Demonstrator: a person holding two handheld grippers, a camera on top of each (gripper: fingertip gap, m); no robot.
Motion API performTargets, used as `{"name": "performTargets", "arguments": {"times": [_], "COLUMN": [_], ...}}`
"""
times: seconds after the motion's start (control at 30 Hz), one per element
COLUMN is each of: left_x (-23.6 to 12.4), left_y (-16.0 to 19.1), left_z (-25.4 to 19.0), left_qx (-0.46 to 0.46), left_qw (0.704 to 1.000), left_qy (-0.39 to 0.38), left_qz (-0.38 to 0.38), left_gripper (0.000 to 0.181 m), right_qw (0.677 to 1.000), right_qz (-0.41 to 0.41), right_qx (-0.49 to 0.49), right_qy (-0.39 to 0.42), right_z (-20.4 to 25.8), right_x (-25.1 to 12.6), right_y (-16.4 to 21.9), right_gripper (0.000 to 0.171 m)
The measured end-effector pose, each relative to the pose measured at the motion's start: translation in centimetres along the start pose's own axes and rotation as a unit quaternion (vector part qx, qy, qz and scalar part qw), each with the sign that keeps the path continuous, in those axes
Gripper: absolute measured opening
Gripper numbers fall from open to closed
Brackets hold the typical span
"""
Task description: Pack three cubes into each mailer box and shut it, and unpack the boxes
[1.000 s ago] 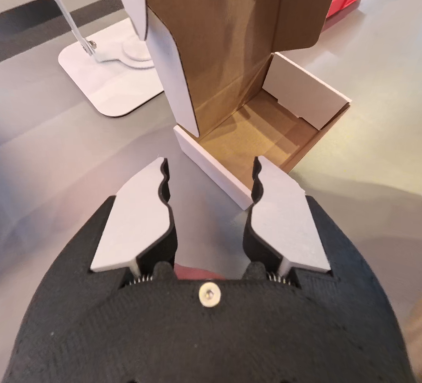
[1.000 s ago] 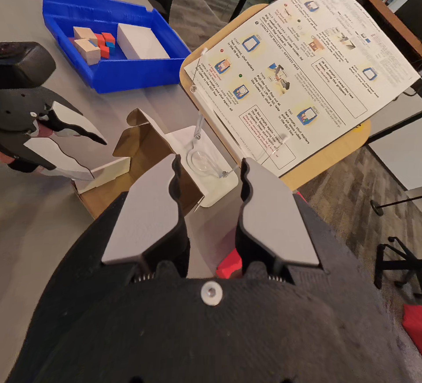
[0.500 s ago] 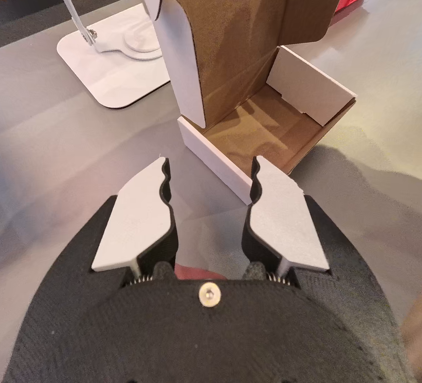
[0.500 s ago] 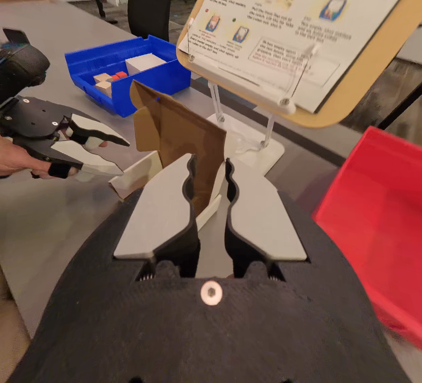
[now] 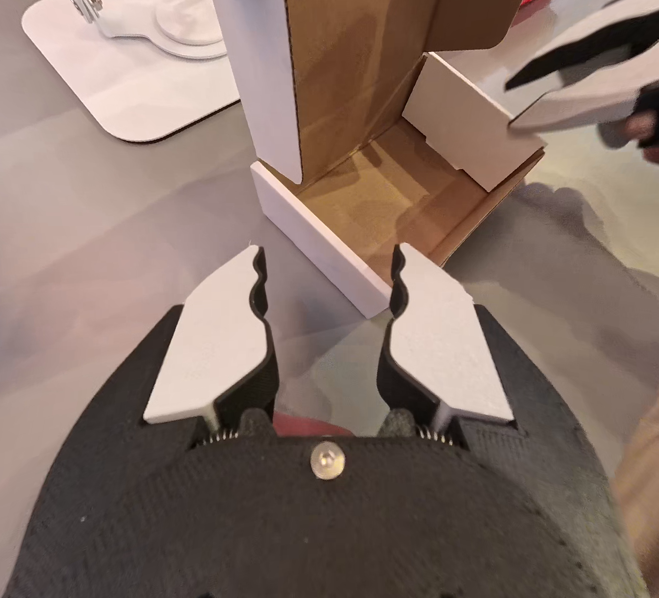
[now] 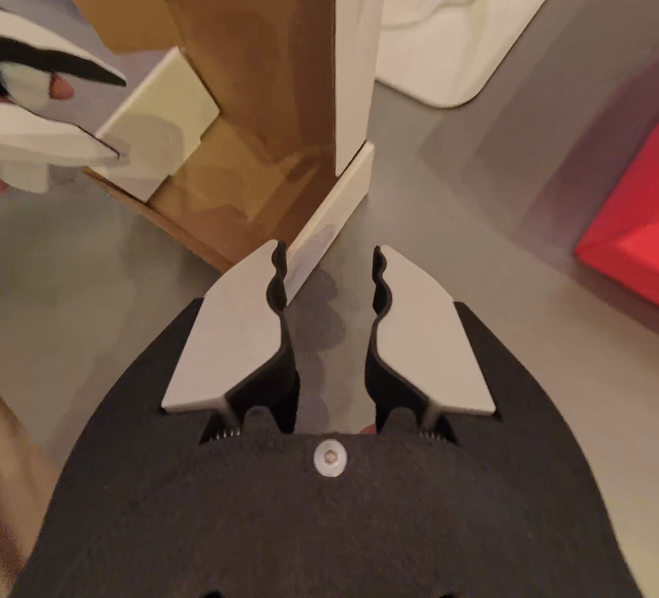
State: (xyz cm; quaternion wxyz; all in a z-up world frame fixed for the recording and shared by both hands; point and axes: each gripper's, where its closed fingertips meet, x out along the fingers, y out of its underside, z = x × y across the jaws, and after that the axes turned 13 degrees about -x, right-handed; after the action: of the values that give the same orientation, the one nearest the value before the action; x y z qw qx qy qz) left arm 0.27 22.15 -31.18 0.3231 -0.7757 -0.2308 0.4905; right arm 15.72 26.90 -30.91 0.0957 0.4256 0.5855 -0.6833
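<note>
The mailer box [image 5: 374, 195] sits open on the grey table [image 5: 107, 224], its lid [image 5: 356, 27] standing upright and its brown interior showing no cubes; white side flaps fold inward along both short walls. In the left wrist view, the left gripper [image 5: 328, 252] is released, jaws spread with nothing between them, poised just short of the box's near white corner. The right gripper [image 6: 326, 249] is likewise spread and empty, its left fingertip [image 6: 278, 252] overlapping the box's white front wall; contact cannot be judged. In the left wrist view it appears blurred at the far right beside the box's side flap. A white stand base [image 5: 124, 56] lies behind the box, and a red bin [image 6: 627, 234] sits to the right.
</note>
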Motion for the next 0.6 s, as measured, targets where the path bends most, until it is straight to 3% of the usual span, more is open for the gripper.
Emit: {"name": "performTargets", "arguments": {"times": [0.6], "left_x": [0.8], "left_y": [1.3], "left_z": [-1.4], "left_qx": [-0.022], "left_qw": [0.999], "left_qy": [0.038], "left_qz": [0.030], "left_gripper": [0.063], "right_qw": [0.998], "right_qz": [0.009], "right_qx": [0.005], "right_qy": [-0.065], "right_z": [3.2], "right_x": [2.4], "right_y": [-0.4], "right_gripper": [0.040]}}
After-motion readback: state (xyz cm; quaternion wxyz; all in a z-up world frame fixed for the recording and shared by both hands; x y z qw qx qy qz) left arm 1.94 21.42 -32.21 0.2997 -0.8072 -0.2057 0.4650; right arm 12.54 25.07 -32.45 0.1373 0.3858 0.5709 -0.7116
